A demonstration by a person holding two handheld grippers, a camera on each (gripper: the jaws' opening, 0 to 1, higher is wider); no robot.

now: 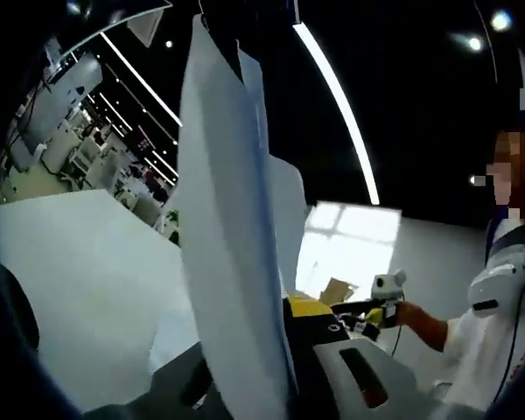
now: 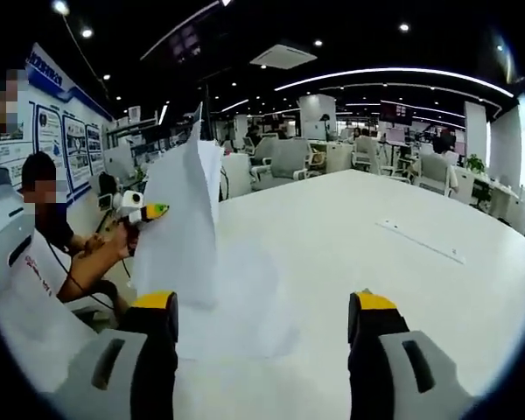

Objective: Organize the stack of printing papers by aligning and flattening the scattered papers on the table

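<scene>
In the left gripper view, the left claw [image 1: 271, 367] is clenched on a sheaf of printing papers [image 1: 232, 227], which stands upright between its two grey jaws and rises to the top of the view. The sheets fan a little: a broad white front sheet, and further edges behind it to the right. A yellow pad [image 1: 308, 305] on the right jaw touches the sheaf. To the left lies the white counter [image 1: 79, 280], tilted in this view. At the right edge sits a person in a white shirt, whose hand [image 1: 411, 313] holds another device with a yellow tip [image 1: 381, 302].

In the right gripper view, the right claw [image 2: 264, 325] is released, its two grey jaws with yellow pads standing well apart over the counter [image 2: 367, 245] and holding nothing. The papers [image 2: 179, 232] stand on end to the left, beyond the left jaw; the lower edge rests on the counter, and one sheet [image 2: 236, 324] lies flat there beside them, between the jaws. The top of the sheaf ends in a point. Just beside its left edge is the yellow-tipped device [image 2: 147, 213], gripped by the hand [image 2: 118, 241] of a seated person. A thin white strip [image 2: 420, 239] lies far off on the counter to the right. Office chairs [image 2: 289, 162] stand behind the counter, under ceiling light strips [image 2: 394, 77]
</scene>
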